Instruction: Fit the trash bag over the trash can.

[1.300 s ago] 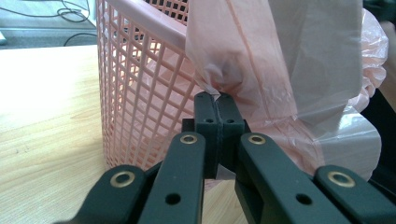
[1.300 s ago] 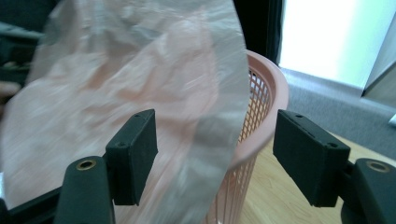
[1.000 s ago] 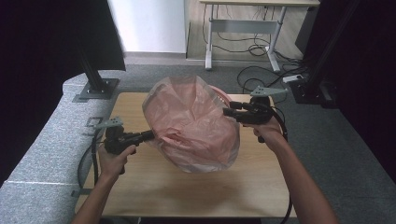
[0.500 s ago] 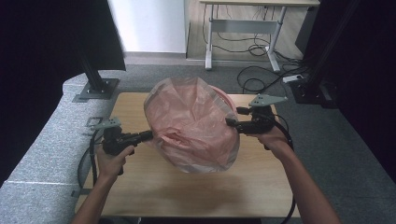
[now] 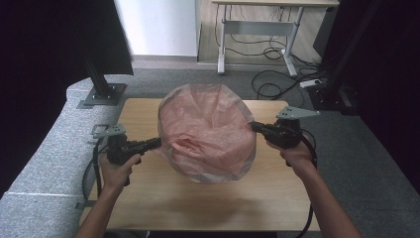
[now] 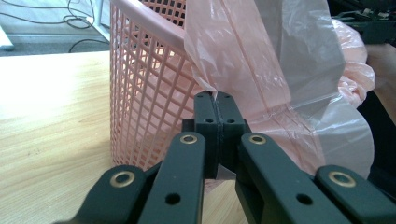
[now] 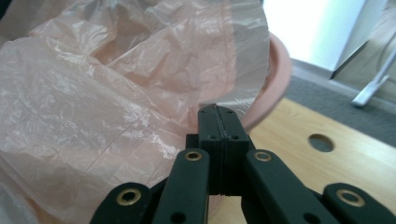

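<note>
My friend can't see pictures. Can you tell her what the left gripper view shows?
The left gripper, jaws shut, pinches the edge of a thin pink plastic bag draped over a pink mesh basket. The basket stands on a wooden table.

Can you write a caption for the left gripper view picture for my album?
Left gripper shut on the pink plastic bag, beside the pink mesh basket on the wooden table.
</note>
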Demonstrator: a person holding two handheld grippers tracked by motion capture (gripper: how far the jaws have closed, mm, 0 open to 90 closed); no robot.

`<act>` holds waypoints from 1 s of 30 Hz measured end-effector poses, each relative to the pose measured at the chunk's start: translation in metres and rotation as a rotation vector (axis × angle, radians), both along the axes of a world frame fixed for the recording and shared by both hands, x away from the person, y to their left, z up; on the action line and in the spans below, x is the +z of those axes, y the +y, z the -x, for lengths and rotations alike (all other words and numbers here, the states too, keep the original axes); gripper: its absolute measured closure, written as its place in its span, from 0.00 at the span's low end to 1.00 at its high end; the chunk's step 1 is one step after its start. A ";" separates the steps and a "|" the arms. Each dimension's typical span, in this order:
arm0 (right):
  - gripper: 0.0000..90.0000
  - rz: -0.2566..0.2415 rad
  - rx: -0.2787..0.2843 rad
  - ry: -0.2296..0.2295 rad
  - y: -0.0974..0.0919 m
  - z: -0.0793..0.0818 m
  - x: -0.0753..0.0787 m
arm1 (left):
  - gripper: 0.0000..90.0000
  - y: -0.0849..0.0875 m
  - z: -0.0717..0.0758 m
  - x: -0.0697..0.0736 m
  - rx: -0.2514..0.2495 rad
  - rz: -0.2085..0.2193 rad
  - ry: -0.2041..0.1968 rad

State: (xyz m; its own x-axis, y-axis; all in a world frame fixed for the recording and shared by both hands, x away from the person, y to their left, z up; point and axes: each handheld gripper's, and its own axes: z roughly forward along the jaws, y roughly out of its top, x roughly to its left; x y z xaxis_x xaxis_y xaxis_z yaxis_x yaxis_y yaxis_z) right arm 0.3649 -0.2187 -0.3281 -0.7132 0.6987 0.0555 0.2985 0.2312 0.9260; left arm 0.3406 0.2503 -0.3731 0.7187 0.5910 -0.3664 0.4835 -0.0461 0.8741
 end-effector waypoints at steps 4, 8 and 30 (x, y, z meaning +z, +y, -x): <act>0.99 -0.020 -0.085 -0.051 -0.011 -0.001 -0.001 | 0.99 -0.002 -0.002 0.001 -0.005 0.001 0.001; 0.99 0.006 -0.122 -0.027 -0.015 -0.010 -0.016 | 0.99 -0.003 -0.005 0.001 -0.014 0.001 0.011; 0.99 0.026 -0.094 0.014 -0.005 -0.016 -0.038 | 0.52 0.003 0.002 0.062 0.036 -0.001 -0.104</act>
State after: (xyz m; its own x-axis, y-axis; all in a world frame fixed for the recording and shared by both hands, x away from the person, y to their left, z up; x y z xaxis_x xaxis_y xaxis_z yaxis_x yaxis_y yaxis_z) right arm 0.3806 -0.2241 -0.3664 -0.6433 0.7642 0.0462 0.3332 0.2252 0.9156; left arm 0.3385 0.2538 -0.3114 0.7313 0.6171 -0.2905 0.3917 -0.0313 0.9196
